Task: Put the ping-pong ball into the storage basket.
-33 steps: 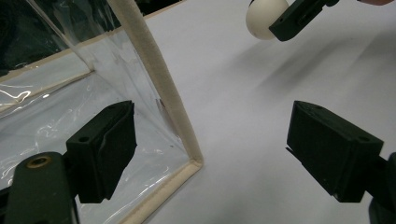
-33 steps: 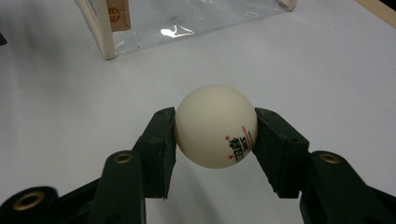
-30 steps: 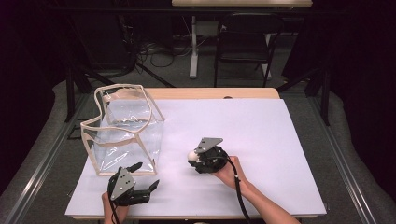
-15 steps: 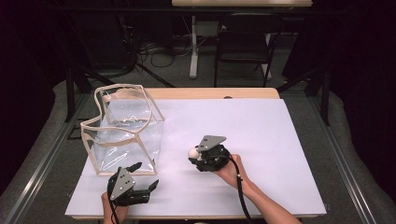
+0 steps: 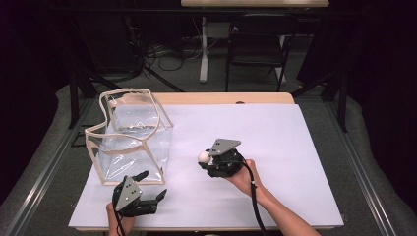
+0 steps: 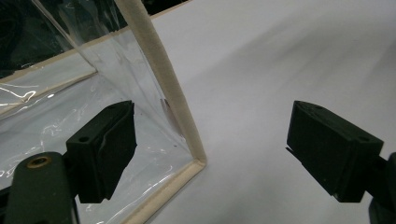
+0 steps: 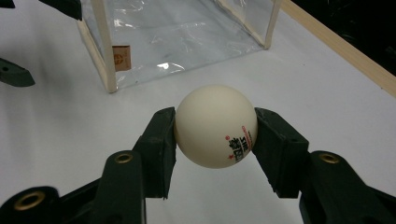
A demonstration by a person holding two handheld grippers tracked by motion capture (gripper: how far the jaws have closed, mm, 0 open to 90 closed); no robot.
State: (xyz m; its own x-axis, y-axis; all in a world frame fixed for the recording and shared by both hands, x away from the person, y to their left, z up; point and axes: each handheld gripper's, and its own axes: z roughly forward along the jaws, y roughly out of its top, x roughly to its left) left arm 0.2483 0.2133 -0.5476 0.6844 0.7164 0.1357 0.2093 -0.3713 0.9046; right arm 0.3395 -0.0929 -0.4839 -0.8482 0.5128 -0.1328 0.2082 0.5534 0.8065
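A white ping-pong ball (image 7: 215,126) with red print is pinched between the jaws of my right gripper (image 5: 205,158), just above the white table sheet near its middle; the ball (image 5: 202,157) shows at the gripper's left tip. A clear plastic bag (image 5: 130,140) with cream trim stands open-topped at the left of the sheet. My left gripper (image 5: 153,186) rests near the front edge, just in front of the bag, jaws wide apart with nothing between them. In the left gripper view the bag's front corner (image 6: 187,135) stands between the two pads (image 6: 105,144).
The white sheet (image 5: 275,142) covers a wooden table whose edge (image 5: 221,97) shows at the back. A black chair (image 5: 255,49) and cables stand on the floor beyond. Bare sheet lies to the right of my right gripper.
My right gripper with the ball has edged slightly left and up toward the bag. The left gripper has stayed in place.
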